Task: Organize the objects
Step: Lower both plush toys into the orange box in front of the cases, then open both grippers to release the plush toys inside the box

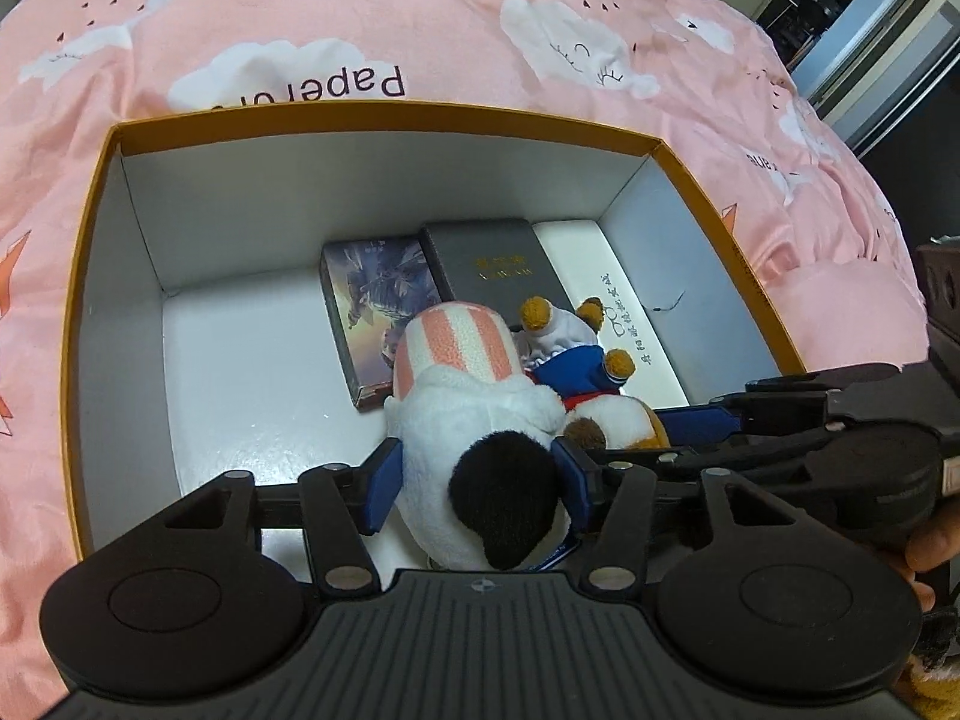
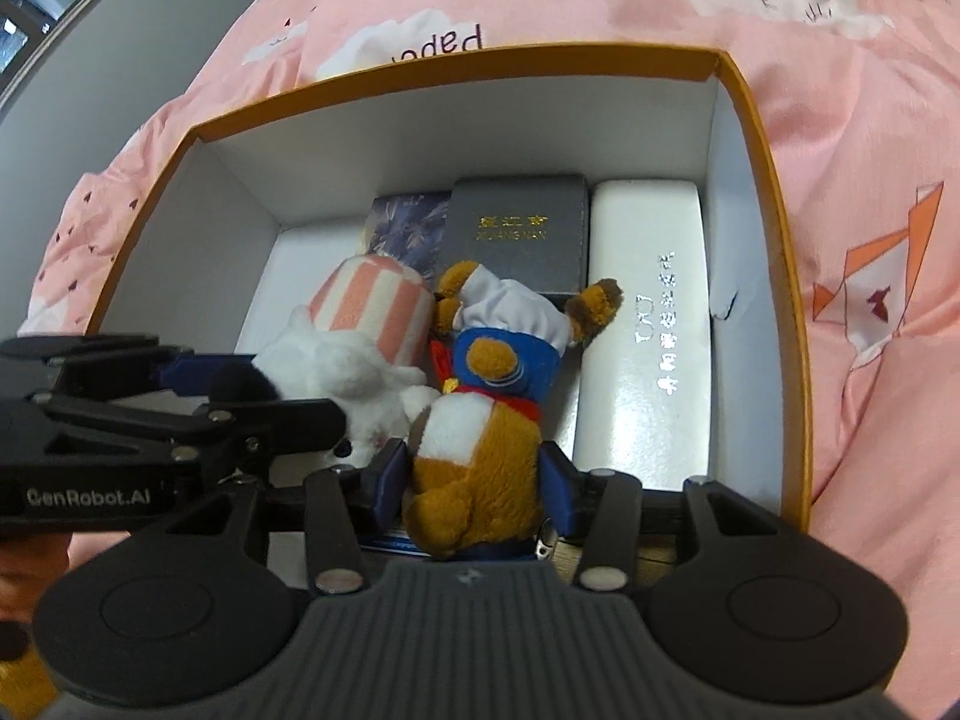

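- One open orange-rimmed box (image 1: pixel 384 114) sits on a pink cloud-print bedspread (image 1: pixel 300 12).
- Three flat items line its far end: a picture-printed box (image 1: pixel 372 294), a grey case (image 1: pixel 492 258) and a white case (image 1: pixel 606 288).
- Two plush toys are in the box at centre frame.
- Left gripper (image 1: pixel 477 483): fingers wide around the white plush dog (image 1: pixel 474 420); can't tell if the pads still press.
- Right gripper (image 2: pixel 474 480): same with the brown plush bear (image 2: pixel 480 438).
- Both toys' lower ends are cut off behind the grippers.
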### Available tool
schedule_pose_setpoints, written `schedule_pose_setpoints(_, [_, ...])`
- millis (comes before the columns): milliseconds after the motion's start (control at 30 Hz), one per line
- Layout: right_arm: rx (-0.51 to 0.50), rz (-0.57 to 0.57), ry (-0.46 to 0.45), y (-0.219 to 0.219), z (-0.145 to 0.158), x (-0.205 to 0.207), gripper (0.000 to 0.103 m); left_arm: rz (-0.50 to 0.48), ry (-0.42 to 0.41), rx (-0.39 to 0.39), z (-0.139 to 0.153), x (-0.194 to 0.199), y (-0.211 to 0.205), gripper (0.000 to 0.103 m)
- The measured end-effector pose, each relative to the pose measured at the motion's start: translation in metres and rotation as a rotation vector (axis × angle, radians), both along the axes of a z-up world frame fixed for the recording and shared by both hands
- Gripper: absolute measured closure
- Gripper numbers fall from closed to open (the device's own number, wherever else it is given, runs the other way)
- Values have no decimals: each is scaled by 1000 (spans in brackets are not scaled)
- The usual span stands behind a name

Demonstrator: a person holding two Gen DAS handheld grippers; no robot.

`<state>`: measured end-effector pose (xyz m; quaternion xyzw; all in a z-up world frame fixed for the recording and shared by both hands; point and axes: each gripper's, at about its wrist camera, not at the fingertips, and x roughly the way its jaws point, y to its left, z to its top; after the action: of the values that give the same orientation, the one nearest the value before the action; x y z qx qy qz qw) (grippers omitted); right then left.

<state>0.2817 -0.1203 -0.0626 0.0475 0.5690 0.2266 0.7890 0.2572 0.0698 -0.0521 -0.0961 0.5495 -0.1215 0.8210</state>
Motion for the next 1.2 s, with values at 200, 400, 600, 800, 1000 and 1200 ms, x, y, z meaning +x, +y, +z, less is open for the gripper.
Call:
schedule_pose_setpoints(200, [-8,11,-38,-2,9,-5,51,45,-14,-54,2,-4,10,39])
schedule_pose_setpoints(400, [2,5,-79,-5,16,-8,57,40,-78,14,18,-16,6,55])
schedule_pose_setpoints(600, [1,8,-98,-5,17,-11,67,65,-25,-2,9,-14,17,64])
schedule_pose_setpoints(800, [9,6,-98,-6,17,-10,68,79,103,-72,1,3,31,66])
schedule_pose_setpoints(1000, [-23,12,-122,-2,17,-9,72,70,148,-124,-7,11,23,67])
schedule_pose_setpoints(1200, [-30,34,-127,-3,17,-9,77,50,177,-126,-11,19,28,68])
